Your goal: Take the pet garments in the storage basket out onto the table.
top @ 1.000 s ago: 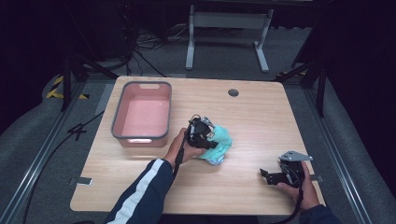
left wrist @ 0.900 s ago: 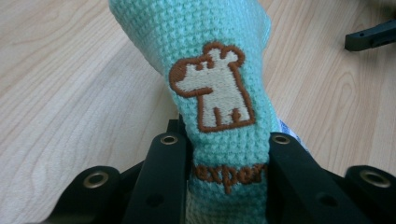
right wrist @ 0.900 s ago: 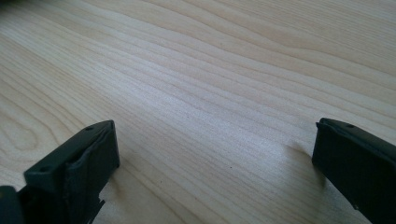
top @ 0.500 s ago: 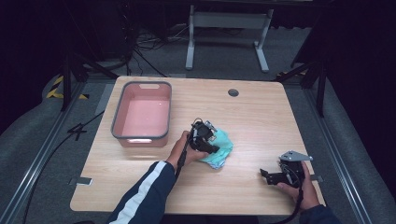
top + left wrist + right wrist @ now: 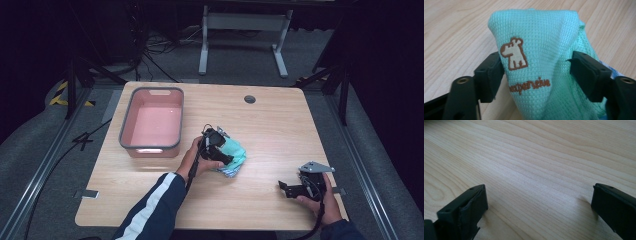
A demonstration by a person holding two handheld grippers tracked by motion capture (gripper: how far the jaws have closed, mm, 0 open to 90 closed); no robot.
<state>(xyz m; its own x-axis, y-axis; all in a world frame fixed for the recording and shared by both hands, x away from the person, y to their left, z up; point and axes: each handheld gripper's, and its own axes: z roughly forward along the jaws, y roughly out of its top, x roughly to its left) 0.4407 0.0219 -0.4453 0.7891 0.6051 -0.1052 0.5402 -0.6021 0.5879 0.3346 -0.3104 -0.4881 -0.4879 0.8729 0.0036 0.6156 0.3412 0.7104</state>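
A mint-green waffle cloth [image 5: 236,151] with a brown dog logo lies bunched on the wooden table [image 5: 270,130], right of the pink basin. My left gripper [image 5: 226,159] rests on it. In the left gripper view a fold of the cloth [image 5: 536,32] stands between the jaws of the left gripper [image 5: 536,67]. The jaws have just been opening; the fold fills the gap and brushes both pads without being pinched. My right gripper [image 5: 286,188] sits low at the table's front right, open, with bare wood between the jaws of the right gripper [image 5: 539,202].
A pink basin [image 5: 150,148] with a grey rim stands at the table's left, with nothing inside. A blue-and-white patterned cloth edge [image 5: 227,173] peeks out under the green one. A round cable grommet [image 5: 250,99] is near the far edge. A white stand's legs [image 5: 242,30] are behind the table.
The left gripper's jaws have spread apart over the green cloth, which stays on the table. Both hands have kept their places.
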